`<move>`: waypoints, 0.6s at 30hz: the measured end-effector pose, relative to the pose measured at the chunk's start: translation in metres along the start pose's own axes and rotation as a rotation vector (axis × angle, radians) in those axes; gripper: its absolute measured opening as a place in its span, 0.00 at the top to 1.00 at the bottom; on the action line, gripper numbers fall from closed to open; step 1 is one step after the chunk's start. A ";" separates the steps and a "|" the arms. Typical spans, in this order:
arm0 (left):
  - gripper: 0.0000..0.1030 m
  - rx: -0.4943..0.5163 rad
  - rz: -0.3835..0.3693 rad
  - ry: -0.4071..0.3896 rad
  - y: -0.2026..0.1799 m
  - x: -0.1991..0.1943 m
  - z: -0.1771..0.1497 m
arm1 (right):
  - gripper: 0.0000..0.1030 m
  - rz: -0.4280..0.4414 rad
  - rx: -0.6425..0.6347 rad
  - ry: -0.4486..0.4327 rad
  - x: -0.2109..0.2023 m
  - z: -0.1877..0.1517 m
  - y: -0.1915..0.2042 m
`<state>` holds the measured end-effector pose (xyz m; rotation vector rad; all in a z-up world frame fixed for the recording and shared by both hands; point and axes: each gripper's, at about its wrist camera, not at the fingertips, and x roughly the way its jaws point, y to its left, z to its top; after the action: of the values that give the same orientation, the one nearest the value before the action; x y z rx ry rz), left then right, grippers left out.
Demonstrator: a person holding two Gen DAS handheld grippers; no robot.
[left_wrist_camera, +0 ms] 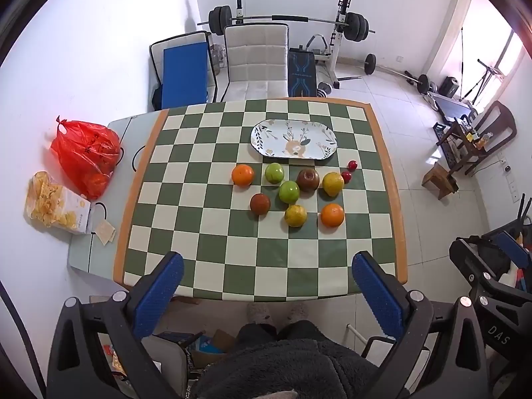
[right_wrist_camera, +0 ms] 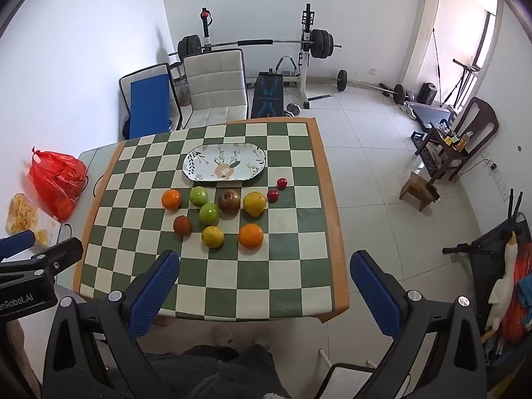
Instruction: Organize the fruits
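Fruit (left_wrist_camera: 288, 191) lies loose mid-frame below the empty plate (left_wrist_camera: 294, 139), presumably its destination. Left gripper (left_wrist_camera: 267, 296) and right gripper (right_wrist_camera: 264, 294) hover, jaws spread, nothing held.

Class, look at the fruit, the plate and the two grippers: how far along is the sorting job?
Nothing looks done: the plate is bare. Nothing is in hand: left gripper and right gripper hover with jaws open. All is left: oranges, green apples and the other fruit lie on the checked cloth.
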<state>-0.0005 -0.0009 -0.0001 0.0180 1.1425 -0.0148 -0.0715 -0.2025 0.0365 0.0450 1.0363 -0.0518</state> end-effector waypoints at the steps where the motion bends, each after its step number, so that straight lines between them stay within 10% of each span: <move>1: 0.00 0.000 0.001 0.002 -0.001 0.000 0.000 | 0.00 0.000 0.000 0.000 0.000 0.000 0.000; 18: 0.00 -0.007 -0.009 -0.003 0.009 -0.002 -0.001 | 0.00 -0.002 0.001 -0.008 -0.004 0.007 0.003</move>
<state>-0.0019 0.0078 0.0017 0.0063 1.1392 -0.0187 -0.0677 -0.1998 0.0437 0.0446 1.0286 -0.0541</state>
